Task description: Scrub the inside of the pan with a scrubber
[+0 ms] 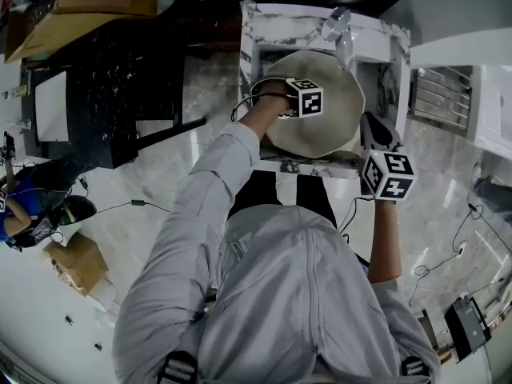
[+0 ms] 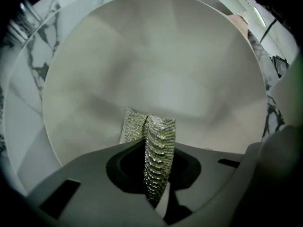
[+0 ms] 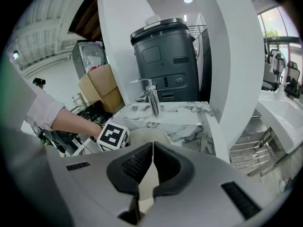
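Note:
A wide pale pan [image 1: 320, 130] sits in the marble sink [image 1: 268, 30]. My left gripper [image 1: 300, 102] reaches into it from the left and is shut on a silvery mesh scrubber [image 2: 135, 126]. In the left gripper view the scrubber sticks out past the left gripper [image 2: 158, 148] against the pan's inner wall [image 2: 156, 70]. My right gripper [image 1: 374, 133] is at the pan's right rim. In the right gripper view the right gripper [image 3: 151, 148] is shut on a thin beige edge of the pan [image 3: 147, 137].
A chrome faucet [image 1: 342, 30] stands behind the pan, also visible as the faucet [image 3: 152, 96]. A metal rack [image 1: 440, 94] lies right of the sink. Cardboard boxes [image 1: 88, 6] and a dark table [image 1: 120, 78] are at the left. A dark bin [image 3: 165, 65] stands behind the counter.

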{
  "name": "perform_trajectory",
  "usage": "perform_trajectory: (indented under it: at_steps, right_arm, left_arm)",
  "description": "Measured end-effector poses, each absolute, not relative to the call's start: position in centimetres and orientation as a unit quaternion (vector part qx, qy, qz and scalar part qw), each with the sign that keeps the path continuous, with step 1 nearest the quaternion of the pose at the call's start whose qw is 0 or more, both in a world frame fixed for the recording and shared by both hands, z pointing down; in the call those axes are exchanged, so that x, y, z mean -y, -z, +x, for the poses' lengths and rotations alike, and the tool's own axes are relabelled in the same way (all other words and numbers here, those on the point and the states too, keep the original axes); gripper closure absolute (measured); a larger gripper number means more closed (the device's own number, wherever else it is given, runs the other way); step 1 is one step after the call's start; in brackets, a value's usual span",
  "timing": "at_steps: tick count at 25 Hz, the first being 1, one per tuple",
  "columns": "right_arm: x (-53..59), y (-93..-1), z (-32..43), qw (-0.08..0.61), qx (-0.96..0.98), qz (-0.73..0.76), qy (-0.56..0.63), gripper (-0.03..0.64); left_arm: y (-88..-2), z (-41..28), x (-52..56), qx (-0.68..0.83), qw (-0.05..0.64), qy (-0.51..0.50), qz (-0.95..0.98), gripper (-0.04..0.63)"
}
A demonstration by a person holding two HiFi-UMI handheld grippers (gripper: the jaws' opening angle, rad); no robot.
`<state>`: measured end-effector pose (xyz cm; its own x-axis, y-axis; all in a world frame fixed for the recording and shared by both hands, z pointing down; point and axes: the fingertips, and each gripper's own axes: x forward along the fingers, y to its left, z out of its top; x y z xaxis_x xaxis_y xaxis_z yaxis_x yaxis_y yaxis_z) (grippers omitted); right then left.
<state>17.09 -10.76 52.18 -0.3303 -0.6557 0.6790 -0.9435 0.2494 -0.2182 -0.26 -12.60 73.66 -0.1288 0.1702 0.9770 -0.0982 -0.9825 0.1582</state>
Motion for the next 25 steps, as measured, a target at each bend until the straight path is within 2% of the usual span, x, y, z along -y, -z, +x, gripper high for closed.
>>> perform_trajectory:
  at_steps: [8, 21, 25]
  right_arm:
    - [9.9, -53.0, 18.1, 0.236, 0.748, 0.533, -0.317, 0.580]
    - [9.9, -52.8, 18.7, 0.238, 0.745, 0.537, -0.316, 0.580]
    - [9.8, -52.6, 18.4, 0.238, 0.746, 0.536, -0.314, 0.580]
  left_arm:
    - [-74.1, 4.0, 15.4, 0.066, 0.147, -0.664, 0.730, 0.529]
    - [-72.3, 11.2, 14.2, 0.032, 0.066, -0.613, 0.787, 0.529]
    - [-71.6, 12.5, 11.8, 0.002, 0.080, -0.595, 0.800, 0.529]
